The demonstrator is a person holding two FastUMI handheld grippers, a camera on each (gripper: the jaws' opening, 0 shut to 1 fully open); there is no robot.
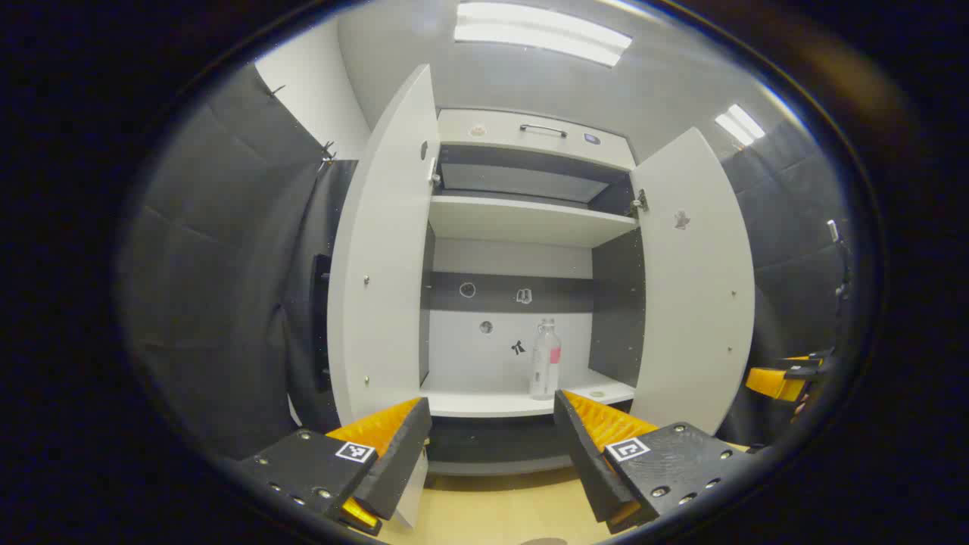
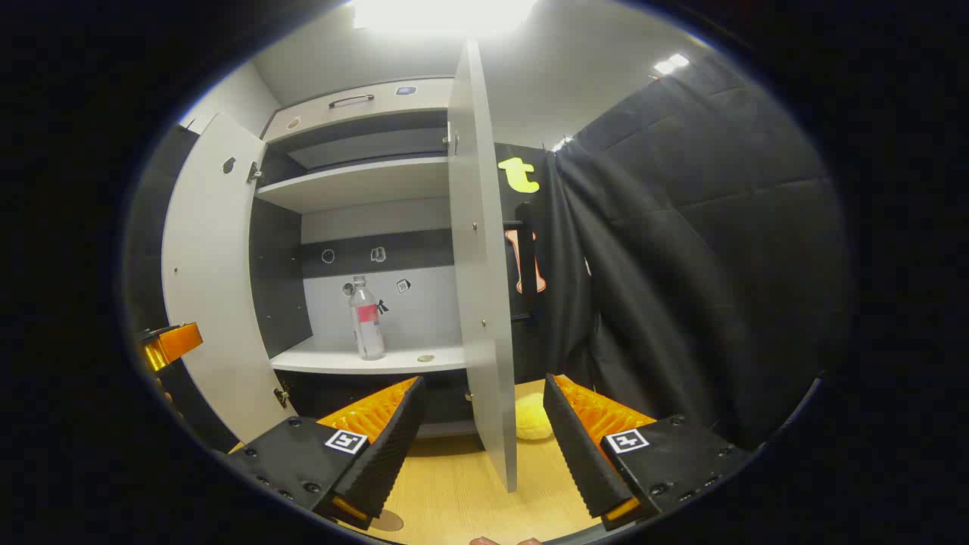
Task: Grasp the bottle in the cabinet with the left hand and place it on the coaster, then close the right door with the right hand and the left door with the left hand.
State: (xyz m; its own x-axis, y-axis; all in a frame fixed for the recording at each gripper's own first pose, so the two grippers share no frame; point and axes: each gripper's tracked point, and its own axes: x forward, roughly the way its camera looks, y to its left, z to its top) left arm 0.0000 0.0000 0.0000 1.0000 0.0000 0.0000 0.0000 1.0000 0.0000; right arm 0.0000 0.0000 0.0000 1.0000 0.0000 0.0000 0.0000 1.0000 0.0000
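A: While both doors are being held wide, the cabinet (image 1: pixel 522 219) is being faced from ahead of the left gripper (image 1: pixel 492 446), whose jaws are being kept spread with nothing between them.

B: And the doors?

A: The left door (image 1: pixel 382 257) is being seen above the left finger, the right door (image 1: pixel 693 280) above the right finger. In the right gripper view, the right door's edge (image 2: pixel 484 303) is being framed between the spread, empty jaws of the right gripper (image 2: pixel 484 446).

B: The bottle?

A: The bottle (image 1: pixel 545 359) is being kept upright on the lower shelf (image 1: pixel 484 401), beyond the left gripper's jaws, nearer the right finger. A small yellow object (image 2: pixel 532 418) is being seen on the wooden surface (image 2: pixel 462 484).
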